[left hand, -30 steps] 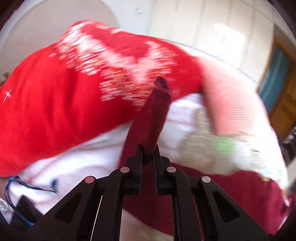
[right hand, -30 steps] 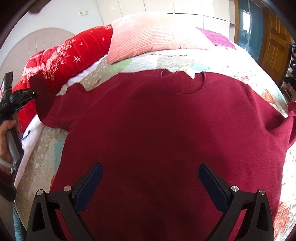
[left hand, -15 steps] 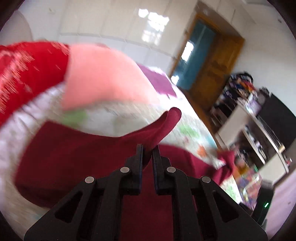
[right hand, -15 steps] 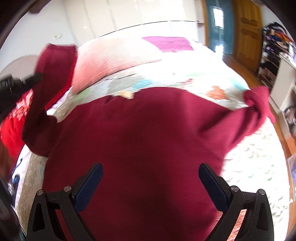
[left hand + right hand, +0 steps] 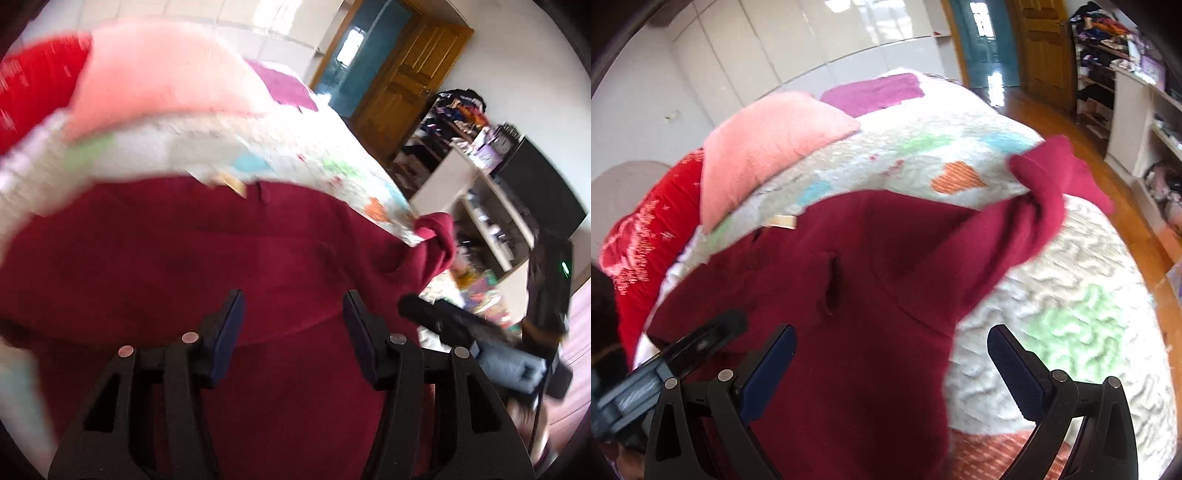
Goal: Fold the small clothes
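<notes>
A dark red shirt (image 5: 229, 254) (image 5: 871, 302) lies flat on the quilted bed (image 5: 1052, 295). Its left side is folded inward over the body. My left gripper (image 5: 292, 299) hovers over that fold with its jaws opening; no cloth is pinched between them. The shirt's right sleeve (image 5: 1049, 192) (image 5: 436, 229) sits bunched near the bed's far right edge. Over the shirt's right half my right gripper (image 5: 892, 334) stands wide open with nothing held. Each gripper shows at the edge of the other's view.
A pink pillow (image 5: 768, 147), a red patterned blanket (image 5: 646, 236) and a purple cloth (image 5: 875, 92) lie at the head of the bed. Beyond the bed's right edge are a wooden floor (image 5: 1027, 107), a wooden door (image 5: 402, 85) and cluttered white shelves (image 5: 487, 206).
My left gripper carried the left sleeve rightward across the shirt, then its jaws parted and let it go. My right gripper swung right, bringing the bunched right sleeve closer in view.
</notes>
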Motion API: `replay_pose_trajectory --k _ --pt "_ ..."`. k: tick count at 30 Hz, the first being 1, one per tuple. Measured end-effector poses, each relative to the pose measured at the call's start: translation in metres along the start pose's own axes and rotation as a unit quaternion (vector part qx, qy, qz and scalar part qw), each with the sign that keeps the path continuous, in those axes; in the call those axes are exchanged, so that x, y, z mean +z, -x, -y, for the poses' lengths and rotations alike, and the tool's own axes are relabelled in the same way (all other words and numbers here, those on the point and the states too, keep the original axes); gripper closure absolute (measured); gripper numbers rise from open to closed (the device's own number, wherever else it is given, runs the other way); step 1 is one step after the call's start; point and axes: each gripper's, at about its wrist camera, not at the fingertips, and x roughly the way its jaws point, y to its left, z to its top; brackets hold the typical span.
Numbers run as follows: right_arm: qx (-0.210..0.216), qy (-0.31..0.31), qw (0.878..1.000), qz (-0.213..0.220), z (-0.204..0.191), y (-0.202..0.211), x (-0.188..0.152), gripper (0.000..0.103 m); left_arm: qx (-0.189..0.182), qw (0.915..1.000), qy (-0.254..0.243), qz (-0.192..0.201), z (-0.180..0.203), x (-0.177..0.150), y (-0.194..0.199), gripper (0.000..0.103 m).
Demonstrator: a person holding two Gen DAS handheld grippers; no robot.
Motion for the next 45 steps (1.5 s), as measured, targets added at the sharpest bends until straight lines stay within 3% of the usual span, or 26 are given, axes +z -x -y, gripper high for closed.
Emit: replay_pose_trajectory --k 3,7,12,13,14,16,19,21,23,26,29,33,37,39,42,45 --pt "0.013 0.026 1.000 -0.003 -0.016 -0.008 0.010 0.000 0.056 0.9979 -0.009 0.031 -0.020 -0.001 0.040 0.048" --pt "0.014 0.087 0.996 -0.010 -0.047 -0.035 0.017 0.006 0.138 0.9882 0.013 0.066 -0.070 -0.002 0.074 0.048" --pt "-0.021 0.137 0.988 -0.062 -0.070 -0.093 0.021 0.047 0.173 0.9793 0.072 0.076 -0.125 -0.003 0.096 0.048" --pt "-0.026 0.145 0.987 -0.058 -0.072 -0.099 0.021 0.056 0.177 0.9778 0.080 0.079 -0.133 -0.005 0.100 0.048" --pt "-0.025 0.154 0.987 -0.046 -0.074 -0.098 0.021 0.076 0.180 0.9766 0.084 0.082 -0.137 -0.005 0.101 0.048" --pt "-0.043 0.172 0.984 -0.021 -0.077 -0.087 0.024 0.095 0.185 0.9744 0.093 0.088 -0.141 -0.004 0.101 0.048" --pt "-0.031 0.175 0.984 0.024 -0.072 -0.057 0.034 0.099 0.183 0.9737 0.101 0.091 -0.141 -0.004 0.095 0.048" --pt "-0.077 0.182 0.978 0.064 -0.066 -0.038 0.042 0.099 0.180 0.9754 0.096 0.083 -0.137 -0.006 0.088 0.048" --pt "-0.097 0.170 0.978 0.076 -0.059 -0.033 0.051 0.100 0.182 0.9767 0.090 0.071 -0.134 -0.008 0.077 0.048" --pt "-0.087 0.135 0.986 0.048 -0.042 -0.050 0.062 0.100 0.175 0.9806 0.079 0.039 -0.125 -0.013 0.052 0.048" --pt "-0.138 0.137 0.981 -0.002 -0.034 -0.077 0.061 0.100 0.189 0.9796 0.067 0.022 -0.120 -0.015 0.035 0.048" --pt "-0.076 0.088 0.993 0.016 -0.022 -0.049 0.053 0.099 0.222 0.9726 0.068 0.014 -0.131 -0.010 0.017 0.048" --pt "0.010 0.122 0.992 -0.006 -0.050 -0.039 0.040 0.099 0.255 0.9620 0.097 -0.006 -0.158 -0.004 -0.002 0.048" --pt "0.020 0.142 0.989 -0.025 -0.066 -0.050 0.036 0.099 0.256 0.9594 0.117 -0.022 -0.172 -0.004 -0.010 0.047" --pt "-0.008 0.167 0.985 -0.053 -0.080 -0.085 0.030 0.099 0.247 0.9595 0.134 -0.024 -0.183 -0.006 -0.013 0.045" --pt "-0.020 0.149 0.987 -0.063 -0.080 -0.098 0.025 0.099 0.247 0.9591 0.137 -0.026 -0.183 -0.008 -0.005 0.045"
